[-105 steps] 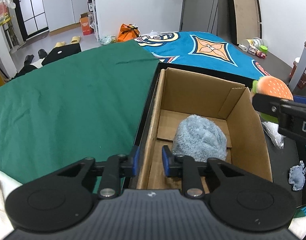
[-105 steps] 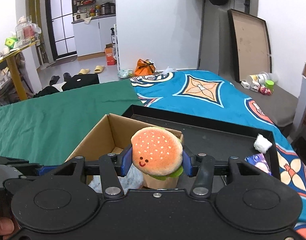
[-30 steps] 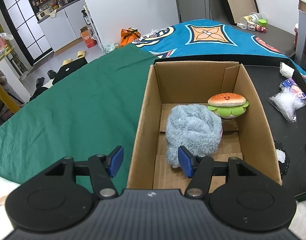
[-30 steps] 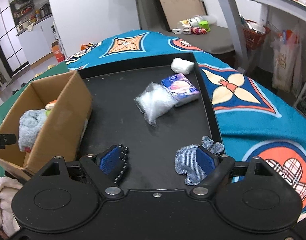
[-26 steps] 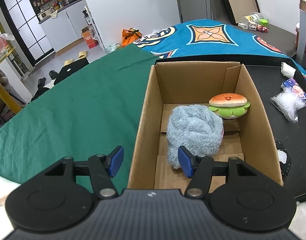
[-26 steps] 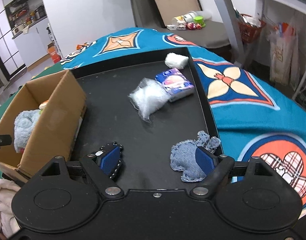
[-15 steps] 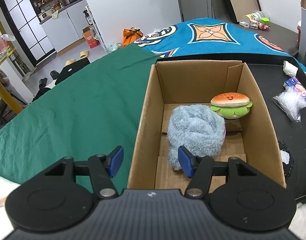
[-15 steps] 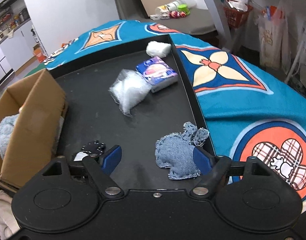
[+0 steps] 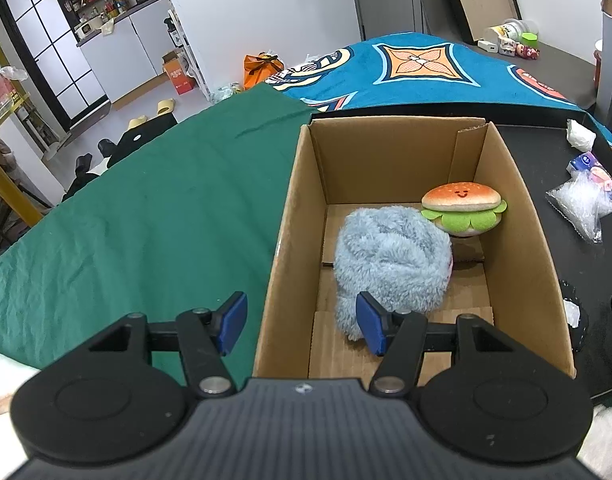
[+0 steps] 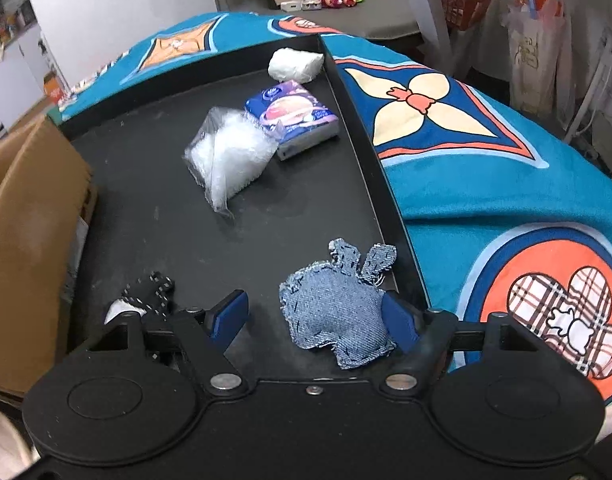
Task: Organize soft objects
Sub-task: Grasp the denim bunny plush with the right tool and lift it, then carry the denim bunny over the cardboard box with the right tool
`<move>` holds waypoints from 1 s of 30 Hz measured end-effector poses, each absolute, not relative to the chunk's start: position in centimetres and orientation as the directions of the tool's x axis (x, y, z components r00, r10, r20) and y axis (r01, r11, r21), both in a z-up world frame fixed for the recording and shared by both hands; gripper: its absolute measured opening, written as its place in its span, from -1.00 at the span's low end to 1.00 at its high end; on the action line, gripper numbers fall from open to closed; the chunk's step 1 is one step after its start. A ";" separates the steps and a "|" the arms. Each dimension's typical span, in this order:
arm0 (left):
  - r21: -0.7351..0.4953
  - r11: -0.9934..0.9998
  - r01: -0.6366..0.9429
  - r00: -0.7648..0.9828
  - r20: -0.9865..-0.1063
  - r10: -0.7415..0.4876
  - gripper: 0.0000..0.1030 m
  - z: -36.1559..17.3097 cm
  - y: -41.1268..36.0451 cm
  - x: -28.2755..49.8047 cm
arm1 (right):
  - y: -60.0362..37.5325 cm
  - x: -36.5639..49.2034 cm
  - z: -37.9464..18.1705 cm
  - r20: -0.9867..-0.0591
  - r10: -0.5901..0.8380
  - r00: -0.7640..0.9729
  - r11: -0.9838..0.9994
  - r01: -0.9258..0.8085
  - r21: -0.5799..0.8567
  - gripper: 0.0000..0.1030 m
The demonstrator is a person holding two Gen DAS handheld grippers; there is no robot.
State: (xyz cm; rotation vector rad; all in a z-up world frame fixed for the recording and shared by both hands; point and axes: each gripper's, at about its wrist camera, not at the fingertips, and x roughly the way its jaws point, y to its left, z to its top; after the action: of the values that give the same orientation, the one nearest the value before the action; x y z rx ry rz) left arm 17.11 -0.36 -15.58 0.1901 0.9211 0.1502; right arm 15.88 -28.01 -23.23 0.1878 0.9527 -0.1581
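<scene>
A cardboard box (image 9: 302,184) holds a fluffy blue plush (image 9: 392,250) and a burger plush (image 9: 462,208). My left gripper (image 9: 302,318) is open and straddles the box's near left wall. In the right wrist view, a denim bunny-shaped cushion (image 10: 338,304) lies on the black tray (image 10: 166,208), between the open fingers of my right gripper (image 10: 316,318), close to the right pad. A black dotted soft item (image 10: 146,292) lies just left of the gripper.
Farther on the tray lie a clear plastic bag (image 10: 226,152), a tissue pack (image 10: 294,116) and a white wad (image 10: 294,64). The box's side (image 10: 30,216) stands at the tray's left. Blue patterned cloth (image 10: 486,168) lies right of the tray, green cloth (image 9: 146,208) left of the box.
The right gripper let the burger go into the box, then swung right over the tray and closed in around the denim cushion. The left gripper opened and hardly moved.
</scene>
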 end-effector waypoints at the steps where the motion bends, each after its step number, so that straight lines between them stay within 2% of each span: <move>1: 0.224 0.973 -0.048 0.596 -0.776 0.208 0.14 -15.6 -0.3 17.1 | -27.9 16.0 -23.3 -0.822 -0.058 0.566 0.975 0.210 0.077 0.38; 6: 0.209 0.977 -0.045 0.597 -0.779 0.194 0.14 -15.6 -0.1 17.1 | -27.4 15.9 -23.3 -0.819 -0.123 0.561 0.976 0.217 0.002 -0.23; 7: 0.205 0.978 -0.046 0.598 -0.779 0.191 0.14 -15.6 0.0 17.1 | -27.5 15.9 -23.2 -0.816 -0.132 0.562 0.975 0.221 -0.005 -0.26; 8: 0.201 0.978 -0.046 0.598 -0.779 0.188 0.14 -15.5 0.1 17.1 | -27.5 15.8 -23.2 -0.814 -0.132 0.565 0.975 0.223 -0.003 -0.38; 12: 0.182 0.982 -0.050 0.599 -0.781 0.176 0.14 -15.3 0.4 17.0 | -27.2 15.5 -22.8 -0.808 -0.085 0.582 0.982 0.184 0.029 -0.56; 18: 0.157 0.986 -0.055 0.600 -0.784 0.159 0.14 -15.0 0.8 16.6 | -26.3 14.9 -21.4 -0.775 -0.046 0.630 0.991 0.127 0.044 -0.61; 30: 0.139 0.989 -0.057 0.589 -0.795 0.145 0.14 -14.8 1.4 16.5 | -24.7 14.3 -18.8 -0.732 -0.065 0.679 0.996 0.086 -0.009 -0.61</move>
State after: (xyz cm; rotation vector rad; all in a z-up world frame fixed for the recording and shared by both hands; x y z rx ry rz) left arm 16.47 1.41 -14.82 0.1021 0.9340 0.1176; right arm 14.33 -24.73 -18.77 0.0271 0.8205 -0.0850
